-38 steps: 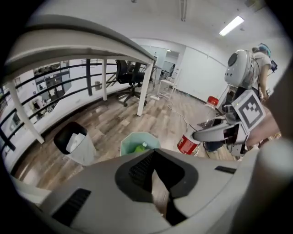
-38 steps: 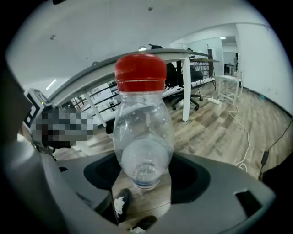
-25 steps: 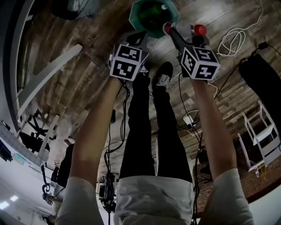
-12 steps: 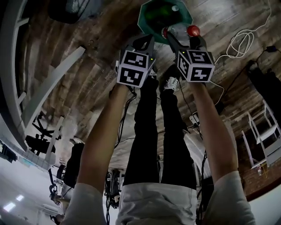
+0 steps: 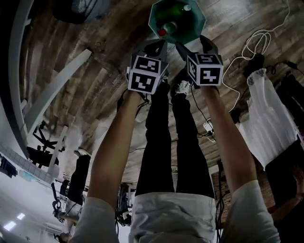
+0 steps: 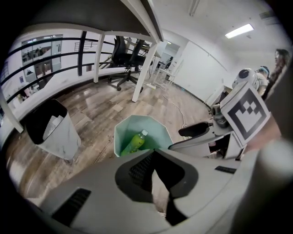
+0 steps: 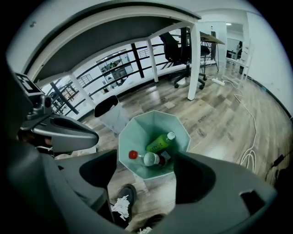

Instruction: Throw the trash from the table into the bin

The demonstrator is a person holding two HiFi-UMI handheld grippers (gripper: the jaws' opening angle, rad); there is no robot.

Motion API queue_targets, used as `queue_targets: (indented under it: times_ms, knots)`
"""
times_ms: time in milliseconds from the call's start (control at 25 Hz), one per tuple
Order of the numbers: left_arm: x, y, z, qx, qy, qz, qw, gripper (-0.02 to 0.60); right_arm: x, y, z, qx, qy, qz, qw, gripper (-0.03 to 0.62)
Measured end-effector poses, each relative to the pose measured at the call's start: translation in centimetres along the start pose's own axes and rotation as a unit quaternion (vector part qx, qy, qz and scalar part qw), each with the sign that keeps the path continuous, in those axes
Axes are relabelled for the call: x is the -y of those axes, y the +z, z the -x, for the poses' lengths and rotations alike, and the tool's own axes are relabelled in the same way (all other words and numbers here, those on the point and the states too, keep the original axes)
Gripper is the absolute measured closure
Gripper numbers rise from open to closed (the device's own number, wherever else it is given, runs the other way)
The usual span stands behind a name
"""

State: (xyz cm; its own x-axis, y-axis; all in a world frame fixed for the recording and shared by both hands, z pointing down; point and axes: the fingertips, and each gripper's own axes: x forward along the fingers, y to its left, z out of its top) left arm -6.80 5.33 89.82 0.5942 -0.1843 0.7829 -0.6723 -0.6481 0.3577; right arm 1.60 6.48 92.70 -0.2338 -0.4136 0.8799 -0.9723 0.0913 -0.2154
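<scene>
Down in the teal bin (image 5: 200,23), the red-capped clear bottle (image 5: 166,30) now lies across the bottom by the wall nearest my feet. It is just beside the green bottle (image 5: 178,10), which points toward the far wall. A moment ago my right gripper (image 5: 192,43) held it over the rim. Its jaws have just been opening and stand spread with nothing between them. My left gripper (image 5: 156,46) hangs alongside, jaws pressed together and empty. I judge this piece delivered, and both hands free to fetch whatever trash remains.
</scene>
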Motion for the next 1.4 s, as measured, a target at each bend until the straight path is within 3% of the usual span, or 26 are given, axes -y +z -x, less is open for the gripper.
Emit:
queue_targets:
  times_ms: [120,320,440,680,920,1080,1400]
  knots:
    - [0.8,0.6,1.8,0.000,0.012,-0.008,0.9999,0.552,-0.6,0.3,2.5,0.010,0.010,-0.007,1.000,0.181]
    - [4.6,1.0,5.0,0.010,0.012,0.011,0.9998,0.552,-1.5,-0.3,8.9,0.023,0.017,-0.017,0.999,0.182]
    - [6.4,2.1,7.6,0.023,0.025,0.003,0.9994,0.552,-3.1,0.5,12.5,0.045,0.046,-0.038,0.997,0.183]
    - [11.6,5.5,14.2,0.049,0.042,-0.007,0.9979,0.552,-4.6,3.6,21.8,0.087,0.068,0.009,0.994,0.187]
    - [18.1,7.9,20.9,0.079,0.061,-0.002,0.9950,0.552,-6.2,5.1,31.6,0.143,0.102,-0.011,0.984,0.195]
    - [20.4,9.8,22.8,0.101,0.072,-0.009,0.9923,0.552,-6.1,6.5,34.3,0.155,0.100,0.017,0.983,0.203]
    - [22.9,8.7,27.3,0.108,0.108,0.007,0.9882,0.552,-5.4,5.3,38.5,0.153,0.094,0.015,0.984,0.220]
